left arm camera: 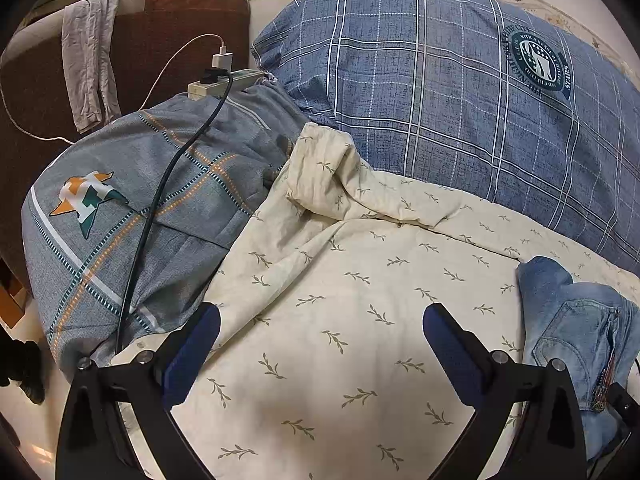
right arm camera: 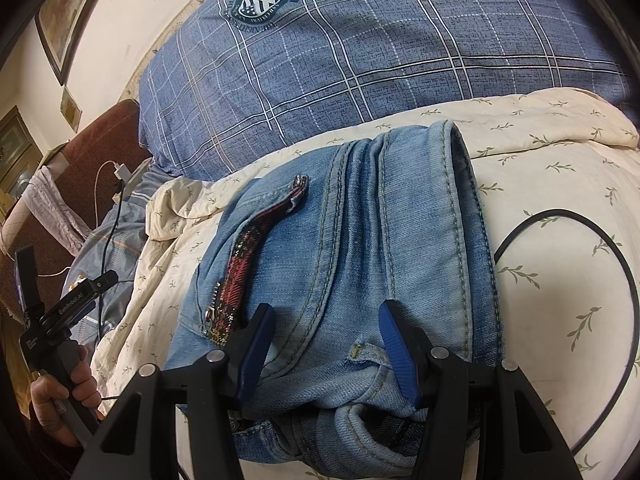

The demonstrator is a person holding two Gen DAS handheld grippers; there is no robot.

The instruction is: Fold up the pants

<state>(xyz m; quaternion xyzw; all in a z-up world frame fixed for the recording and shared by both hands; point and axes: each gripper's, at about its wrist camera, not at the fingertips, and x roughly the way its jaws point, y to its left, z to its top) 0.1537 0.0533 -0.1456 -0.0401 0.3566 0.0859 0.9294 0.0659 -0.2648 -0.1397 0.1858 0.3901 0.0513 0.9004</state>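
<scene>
At the far left stands a brown sofa [left arm camera: 168, 36] with a grey cloth [left arm camera: 90, 60] draped over its arm. Beside it, a grey pillow [left arm camera: 120, 240] with a star patch lies at the bed's left edge; a power strip [left arm camera: 224, 82] rests on its far end, and a black cable [left arm camera: 160, 208] runs down across it. A big blue checked pillow [left arm camera: 440, 92] fills the far side of the bed. The cream sheet [left arm camera: 360, 300], printed with small sprigs, covers the rest and is bunched up near the pillows.

The left gripper [left arm camera: 320, 344] hangs over bare sheet, its blue pads wide apart with nothing between them. A hand [right arm camera: 60, 396] grips its handle at the bed's left edge.

The jeans [right arm camera: 360, 260] lie folded in a thick bundle near the front right part of the bed, a plaid-lined zip pocket facing up. The right gripper [right arm camera: 324, 344] sits over the bundle's near end, jaws about half open, pads straddling the denim; whether they press on it I cannot tell. A second black cable [right arm camera: 600, 248] loops on the sheet right of the jeans.
</scene>
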